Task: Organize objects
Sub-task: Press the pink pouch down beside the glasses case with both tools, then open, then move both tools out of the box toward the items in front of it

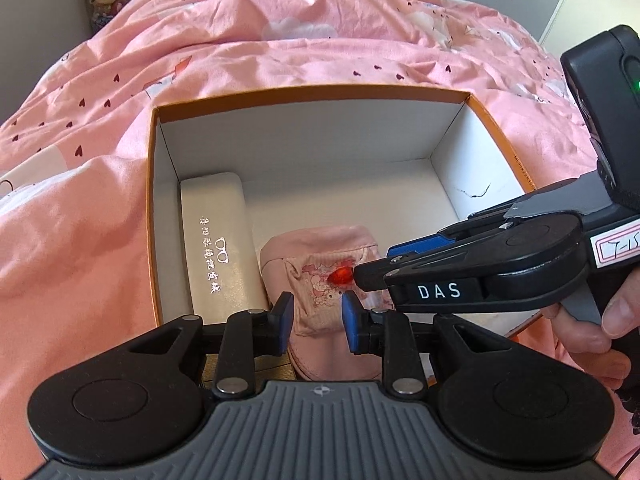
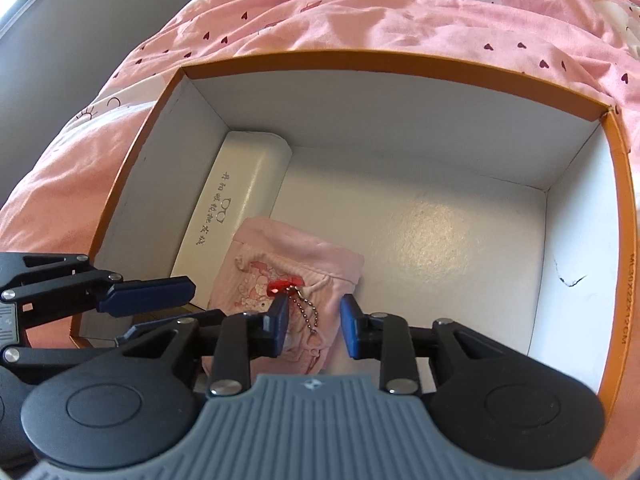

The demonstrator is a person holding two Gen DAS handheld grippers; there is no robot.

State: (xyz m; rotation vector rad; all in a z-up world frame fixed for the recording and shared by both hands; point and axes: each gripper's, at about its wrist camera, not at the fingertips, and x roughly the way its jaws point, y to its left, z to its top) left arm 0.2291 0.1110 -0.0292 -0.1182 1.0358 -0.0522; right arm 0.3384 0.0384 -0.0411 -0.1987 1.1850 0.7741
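The right gripper (image 2: 314, 320) hangs nose-down with its jaws a little apart and nothing pinched; the ball chain (image 2: 306, 308) and red charm (image 2: 280, 286) lie between them. The left gripper (image 1: 318, 312) is closed down, gripping nothing I can see. The pink pouch (image 2: 288, 264) lies on the box (image 2: 400, 62) floor, touching the white glasses case (image 2: 244, 184). I judge the pouch placed, so next comes lifting straight out. The near wall and left gripper crowd the exit, though the right half is bare, with pink bedding (image 2: 360, 12) all round
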